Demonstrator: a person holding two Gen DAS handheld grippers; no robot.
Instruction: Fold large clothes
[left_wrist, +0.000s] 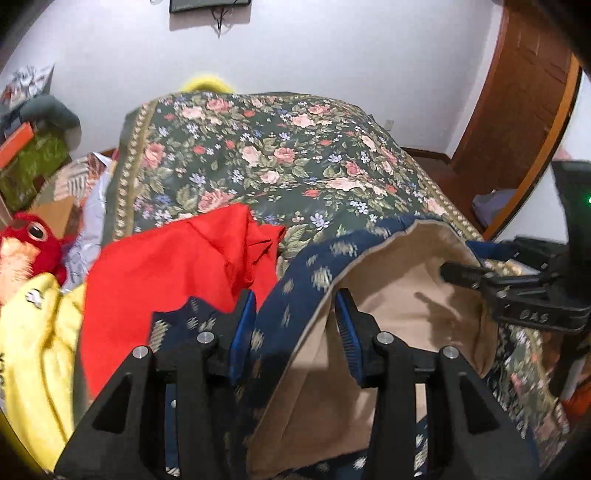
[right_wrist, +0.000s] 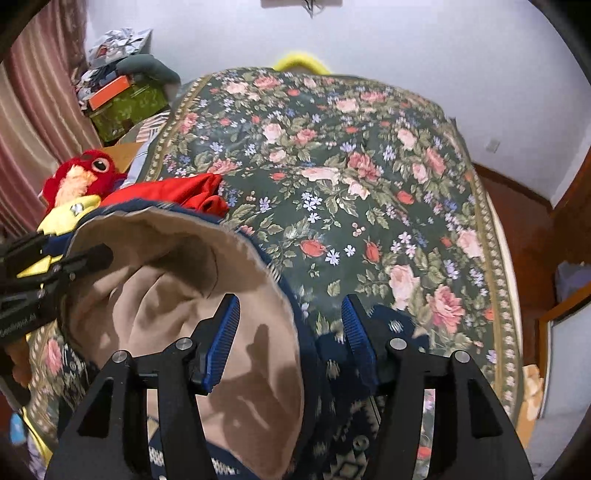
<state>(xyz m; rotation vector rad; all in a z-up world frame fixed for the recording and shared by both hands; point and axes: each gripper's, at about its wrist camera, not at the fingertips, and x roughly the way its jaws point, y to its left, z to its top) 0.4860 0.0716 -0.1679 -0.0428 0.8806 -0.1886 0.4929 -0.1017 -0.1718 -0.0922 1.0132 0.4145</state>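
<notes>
Left hand-held gripper (left_wrist: 295, 325): tilted steeply down over the bed, jaws parted, blue pads clear of the cloth; the navy patterned garment (left_wrist: 284, 295) runs up between them, not pinched.
Right hand-held gripper (right_wrist: 290, 332): also pitched down, jaws apart; the garment's folded edge passes between the pads, nothing pressing on it.
Navy patterned garment: lies at the near edge of the bed, tan lining (right_wrist: 177, 295) turned up and bulging in a rounded hump between the two tools.
Bed: covered by a dark green floral bedspread (right_wrist: 351, 184), which fills most of both views.
Neighbours: red cloth (left_wrist: 166, 269) just beside the garment on the left, yellow garment (left_wrist: 33, 339) further left, red plush toy (right_wrist: 81, 173) behind them.
Cross-view: each tool's black tip shows at the other camera's edge, resting over the tan lining.
Hard to make out: the garment's lower part is hidden under the gripper bodies; its overall shape cannot be told. Frames are blurred.
</notes>
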